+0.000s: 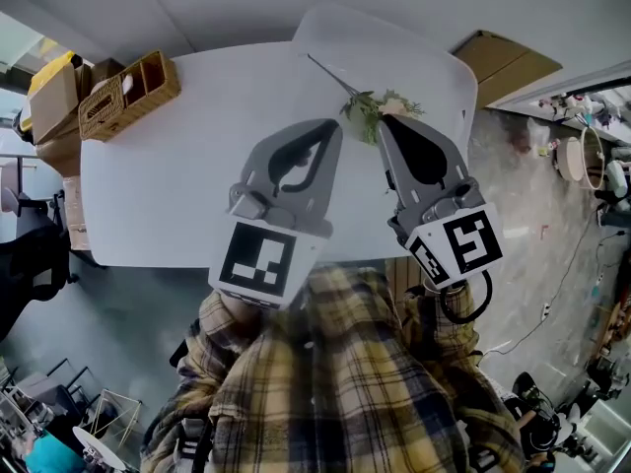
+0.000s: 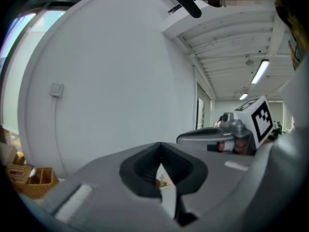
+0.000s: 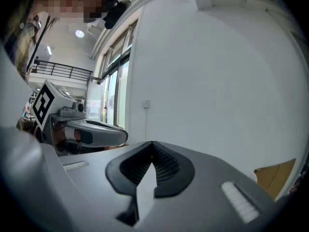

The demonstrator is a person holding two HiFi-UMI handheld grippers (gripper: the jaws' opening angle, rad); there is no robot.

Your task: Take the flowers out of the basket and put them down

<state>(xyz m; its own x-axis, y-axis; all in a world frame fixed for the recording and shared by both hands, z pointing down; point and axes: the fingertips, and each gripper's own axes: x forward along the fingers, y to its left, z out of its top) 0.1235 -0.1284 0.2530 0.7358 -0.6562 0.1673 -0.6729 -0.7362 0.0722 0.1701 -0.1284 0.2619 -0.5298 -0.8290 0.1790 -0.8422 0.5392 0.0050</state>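
The right gripper (image 3: 152, 146) has its jaws closed tip to tip with nothing caught between them, and only a pale sliver of the surface (image 3: 145, 193) shows through the gap lower down. To the left the left gripper (image 3: 115, 135) lies level, seen from the side, with its black-and-white marker cube (image 3: 44, 101) at the rear. A plain white wall (image 3: 217, 81) fills most of the background, carrying a small switch (image 3: 146, 103), with tall windows (image 3: 112, 98) to its left and a cardboard box (image 3: 274, 176) low on the right.
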